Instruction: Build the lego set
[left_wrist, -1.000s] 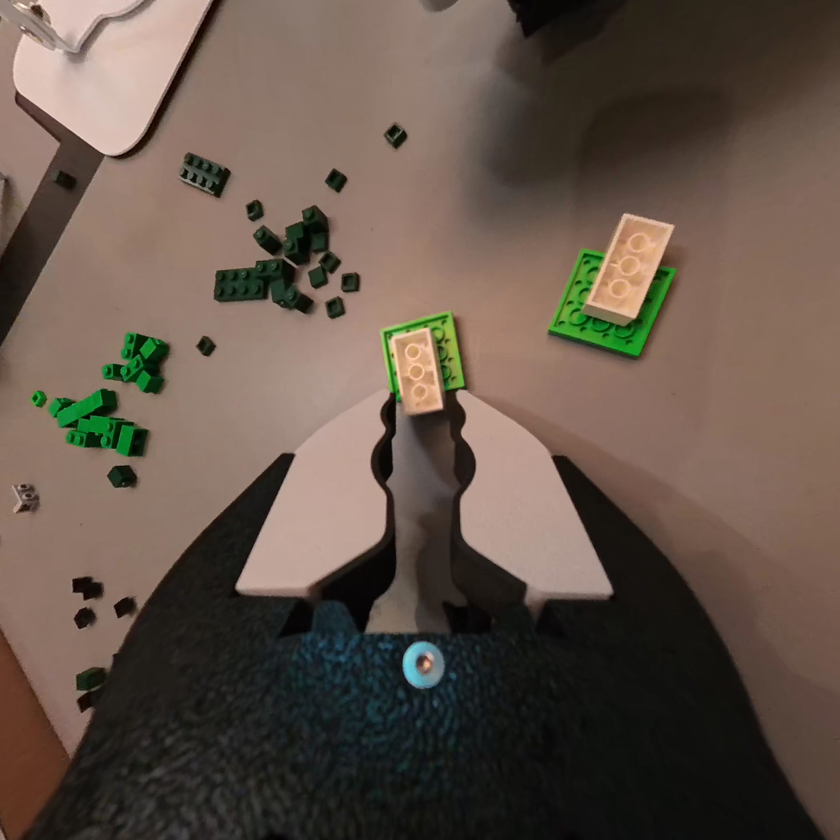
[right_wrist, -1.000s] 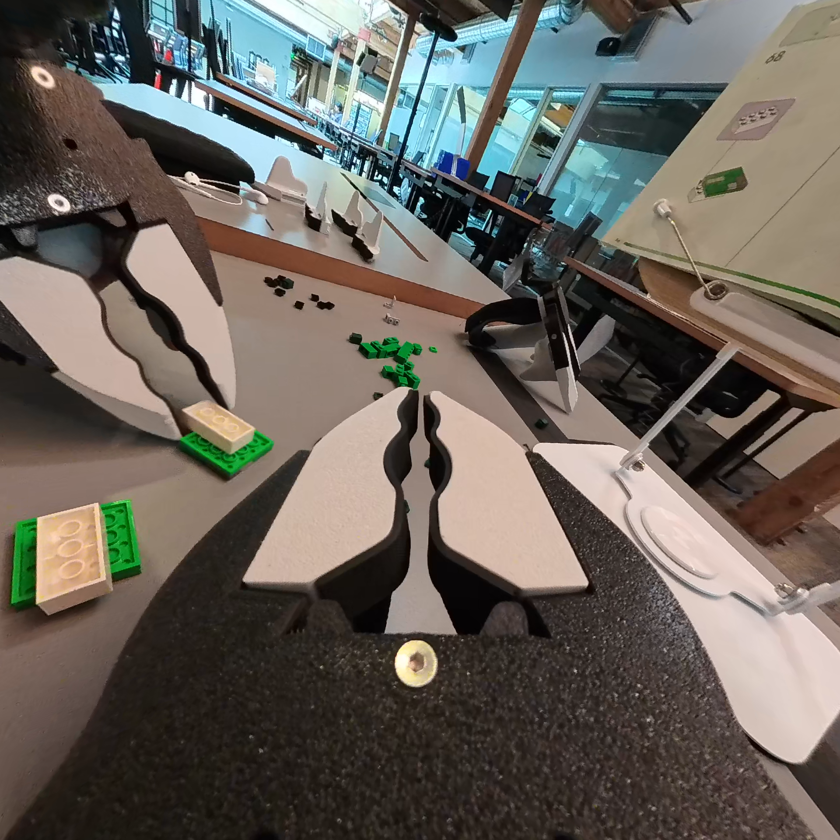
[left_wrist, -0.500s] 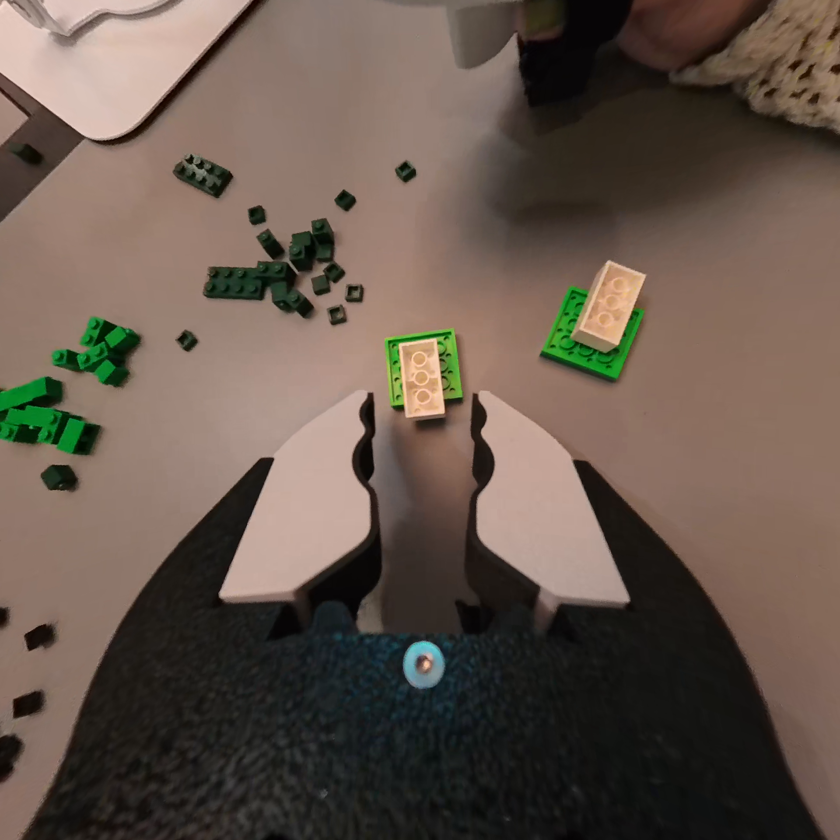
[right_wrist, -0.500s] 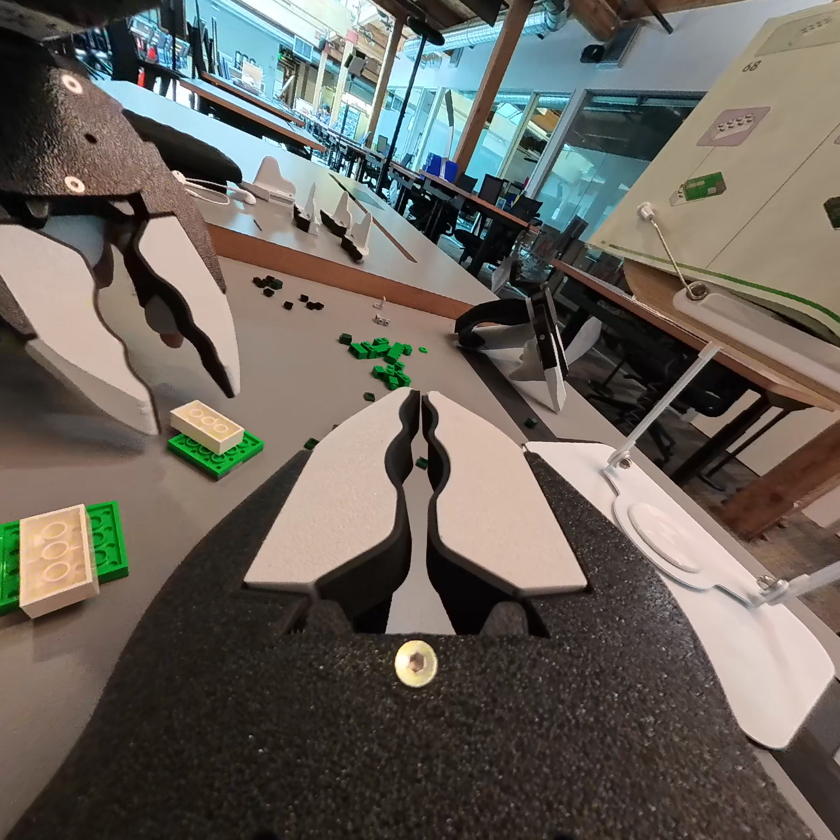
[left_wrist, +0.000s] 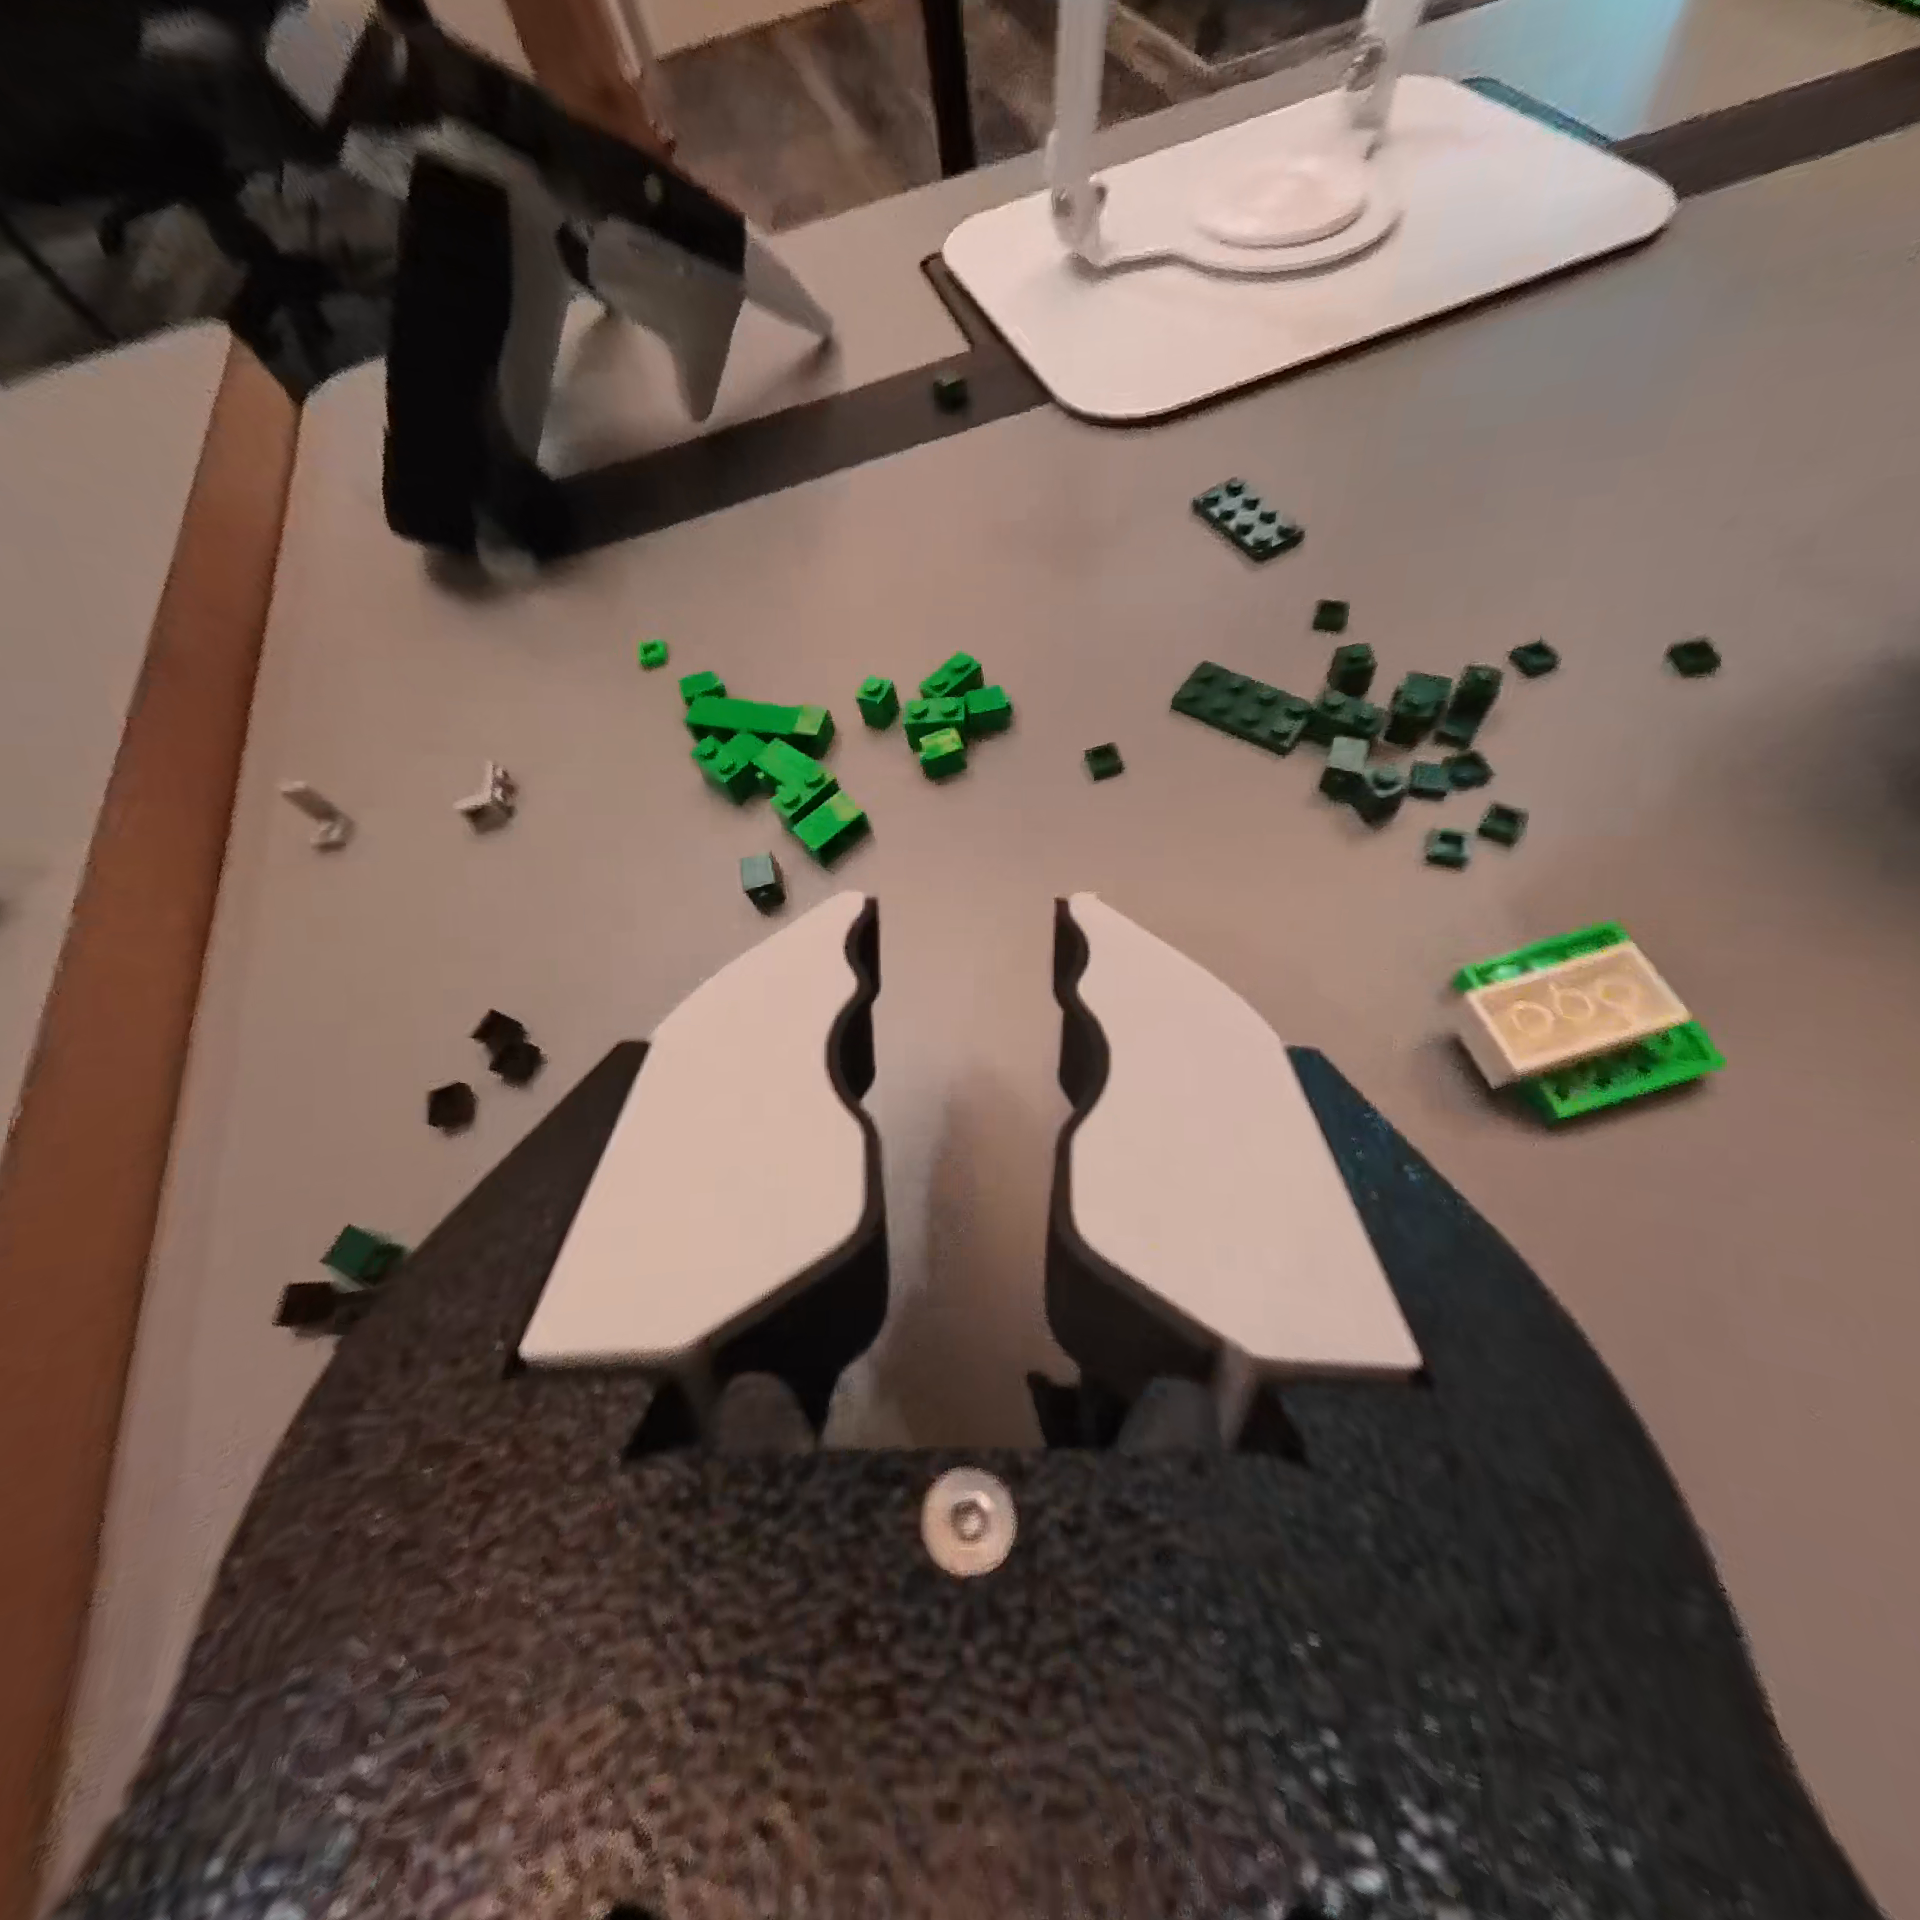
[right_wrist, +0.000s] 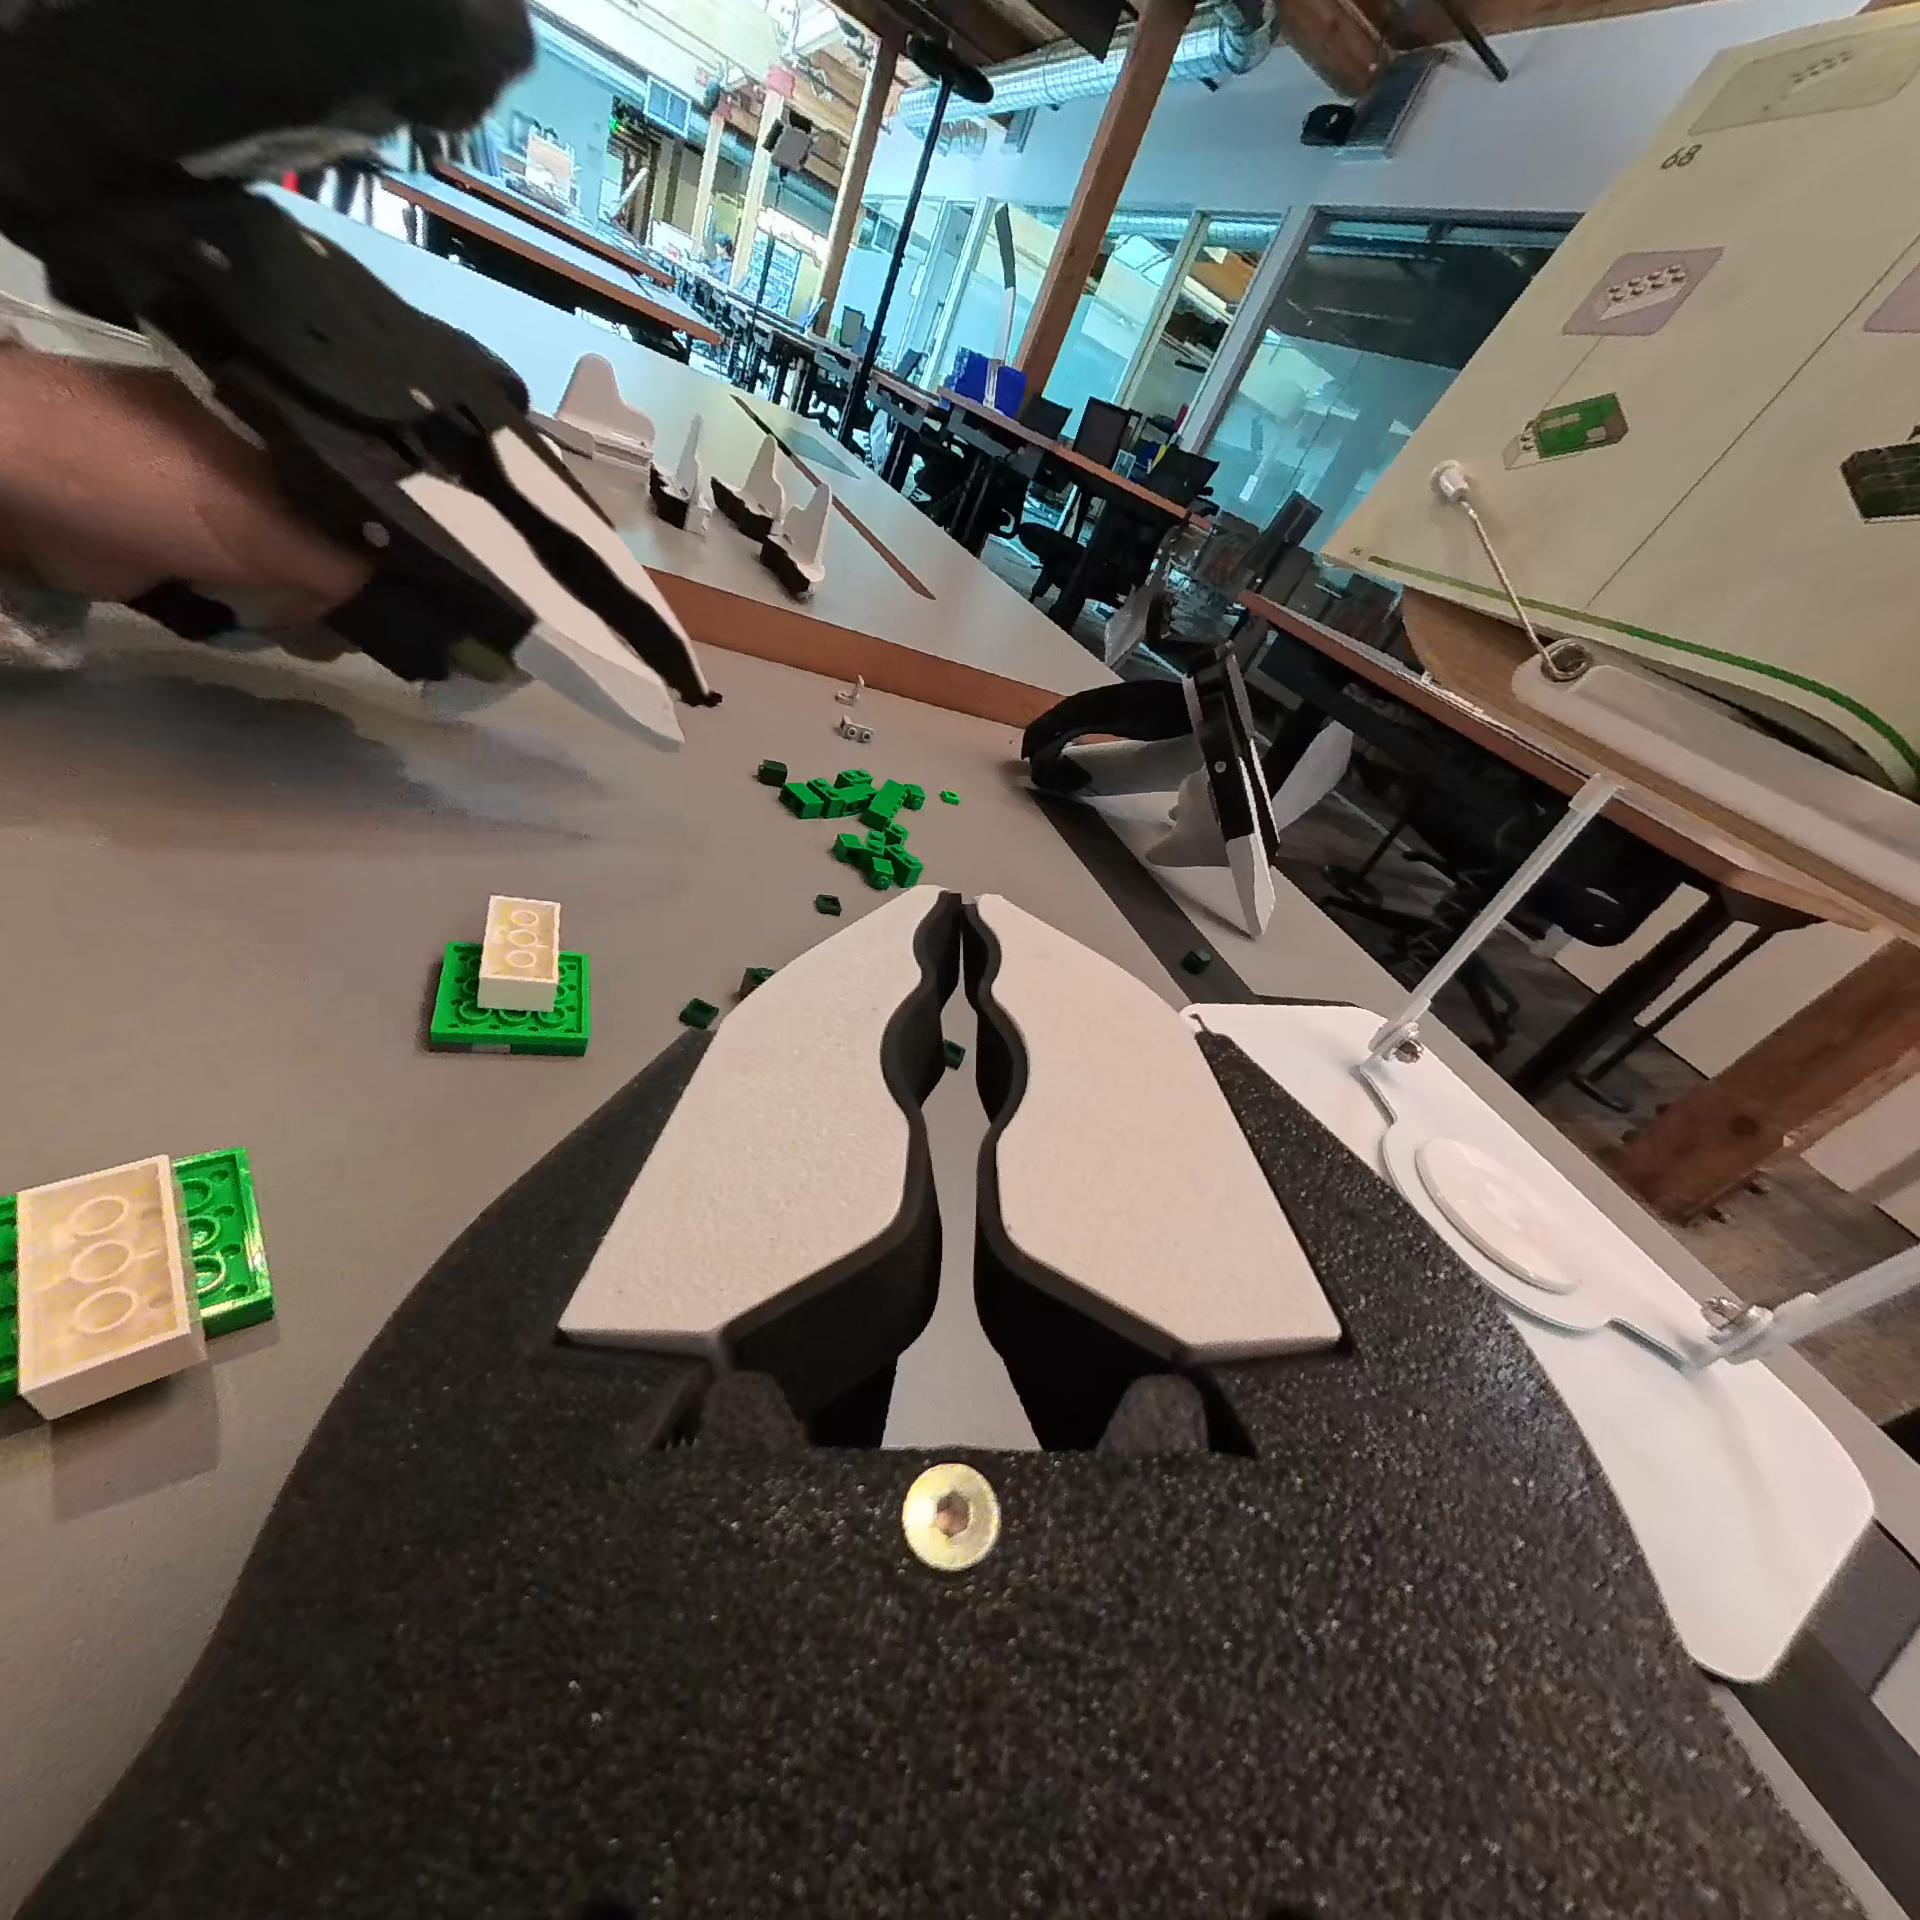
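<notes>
Left wrist view showed the left gripper (left_wrist: 966, 909) released and empty, its fingers apart over bare grey tabletop (left_wrist: 1143, 540). It pointed toward the bright green loose bricks (left_wrist: 774, 753), probably because the next part was to come from that pile. The dark green loose bricks (left_wrist: 1382, 732) lay in a separate scatter to the right, and a few small black pieces (left_wrist: 488, 1060) lay near the left finger; the sorting by colour would make selection easier.

One sub-assembly, a white brick on a green plate (left_wrist: 1579, 1023), lay flat on the table to the right of the left gripper, apart from both piles. No gripper touched it. In the right wrist view the same sub-assembly (right_wrist: 514, 977) sat ahead and to the left, and a second white brick on a green plate (right_wrist: 114, 1278) lay nearer the camera at the left edge. Both white bricks showed their hollow undersides upward, so the units appeared to rest inverted.

The right gripper (right_wrist: 961, 914) was clenched with nothing between its fingers, hovering low beside the white stand base (right_wrist: 1714, 1455). That stand held the instruction booklet (right_wrist: 1662, 343) tilted toward the work area for reference. A spare gripper (right_wrist: 1226, 790) rested at the table's far edge.

Judged from these placements, the build was at an early stage.
</notes>
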